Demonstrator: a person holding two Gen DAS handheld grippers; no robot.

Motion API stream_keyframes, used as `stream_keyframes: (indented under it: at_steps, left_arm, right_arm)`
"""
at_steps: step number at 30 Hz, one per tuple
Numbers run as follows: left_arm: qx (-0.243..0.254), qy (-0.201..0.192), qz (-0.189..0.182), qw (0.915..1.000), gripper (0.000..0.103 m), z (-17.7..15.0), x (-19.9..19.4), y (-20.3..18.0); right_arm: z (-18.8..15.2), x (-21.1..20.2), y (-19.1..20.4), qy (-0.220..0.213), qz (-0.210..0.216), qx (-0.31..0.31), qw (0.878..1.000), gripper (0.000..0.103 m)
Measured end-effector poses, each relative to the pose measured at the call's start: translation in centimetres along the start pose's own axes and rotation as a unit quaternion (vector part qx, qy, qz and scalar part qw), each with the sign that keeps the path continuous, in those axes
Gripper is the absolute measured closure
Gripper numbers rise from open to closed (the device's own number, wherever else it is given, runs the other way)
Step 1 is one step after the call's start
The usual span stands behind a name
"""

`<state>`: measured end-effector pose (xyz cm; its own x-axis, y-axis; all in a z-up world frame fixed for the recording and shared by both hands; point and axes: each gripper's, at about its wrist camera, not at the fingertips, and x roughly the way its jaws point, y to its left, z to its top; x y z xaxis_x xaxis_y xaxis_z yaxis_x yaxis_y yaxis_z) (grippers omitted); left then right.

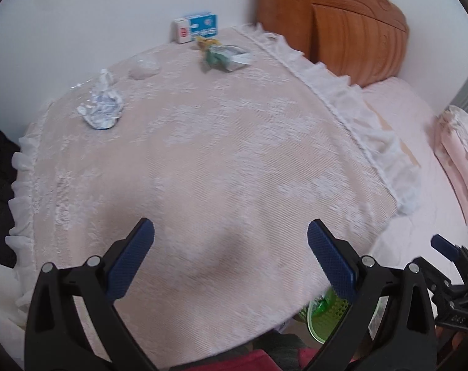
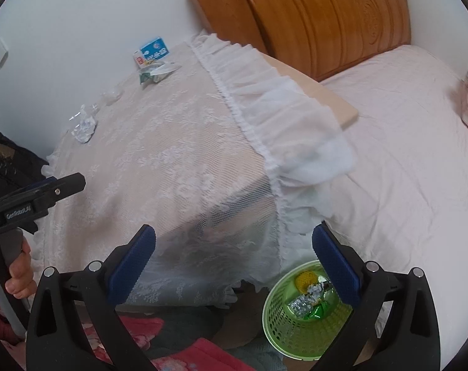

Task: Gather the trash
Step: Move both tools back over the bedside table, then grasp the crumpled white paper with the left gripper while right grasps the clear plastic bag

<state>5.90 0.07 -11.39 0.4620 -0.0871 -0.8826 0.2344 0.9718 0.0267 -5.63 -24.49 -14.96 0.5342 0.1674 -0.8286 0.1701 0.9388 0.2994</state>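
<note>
Left gripper: jaws spread wide, nothing between them, over the near middle of the table.
Right gripper: jaws spread wide, empty, past the table's near right corner above the green basket.
Trash: crumpled white wrapper far left; clear plastic piece beyond it; green-and-white wrapper far, beside the blue box.
Basket contents: foil and green wrappers.
Edges: lace cloth frill overhangs right edge, bed just beside.
Open room: middle of table bare.
</note>
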Motion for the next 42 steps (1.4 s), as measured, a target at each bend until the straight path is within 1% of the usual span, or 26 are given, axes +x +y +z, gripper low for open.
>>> stream_keyframes:
  at_steps: [3,7,9,11,15,19,20,21,22,23,27,30,34,39,42]
  left_arm:
    - [-0.053,-0.007,0.029,0.9981,0.008,3.0,1.7,4.2]
    - [-0.115,-0.021,0.068,0.9908,0.008,7.4,4.8,9.3]
    - [-0.148,-0.025,0.079,0.9855,0.008,9.4,6.5,11.6]
    - [-0.18,-0.025,0.083,0.9799,0.008,11.1,8.4,13.7]
    - [-0.218,-0.001,0.084,0.9722,0.008,13.4,12.4,16.8]
    - [-0.23,0.016,0.085,0.9693,0.009,14.4,15.2,18.2]
    - [-0.231,0.019,0.089,0.9688,0.012,14.6,15.7,18.4]
    - [-0.232,0.019,0.089,0.9685,0.022,14.7,16.0,18.6]
    - [-0.233,0.02,0.088,0.9682,0.026,14.8,16.2,18.8]
    - [-0.235,0.018,0.086,0.968,0.034,14.8,16.3,18.9]
    - [-0.227,-0.002,0.09,0.9697,0.041,15.0,16.0,18.8]
    - [-0.221,-0.004,0.088,0.9714,0.043,15.1,15.7,18.9]
    - [-0.221,-0.002,0.078,0.9721,0.045,14.7,14.9,19.4]
    - [-0.21,-0.007,0.068,0.9753,0.045,13.8,13.1,20.0]
    - [-0.204,-0.017,0.06,0.977,0.045,12.9,11.6,20.5]
  right_arm:
    - [1.6,1.8,2.4,0.008,0.014,-0.015,1.0,0.002]
    - [4.1,4.5,5.8,0.024,0.028,-0.043,0.998,0.002]
    - [5.2,5.6,7.1,0.028,0.033,-0.053,0.998,0.002]
    - [6.6,7.0,8.6,0.031,0.041,-0.065,0.997,0.002]
    - [9.0,9.2,10.8,0.033,0.05,-0.084,0.995,0.002]
    - [10.7,10.9,12.7,0.032,0.055,-0.099,0.993,0.002]
    - [11.0,11.2,13.1,0.033,0.056,-0.1,0.993,0.002]
    - [11.4,11.6,13.6,0.034,0.058,-0.101,0.993,0.002]
    - [11.6,11.9,13.9,0.037,0.062,-0.102,0.992,0.002]
    - [11.7,12.2,14.3,0.039,0.063,-0.104,0.992,0.002]
    - [11.8,12.8,15.4,0.047,0.068,-0.117,0.99,0.002]
    - [11.8,13.2,16.0,0.052,0.073,-0.124,0.988,0.002]
    - [12.6,14.1,17.4,0.053,0.074,-0.147,0.985,0.002]
    - [15.8,15.9,21.1,0.032,0.079,-0.188,0.978,0.002]
    - [18.1,17.9,24.2,0.023,0.084,-0.214,0.973,0.002]
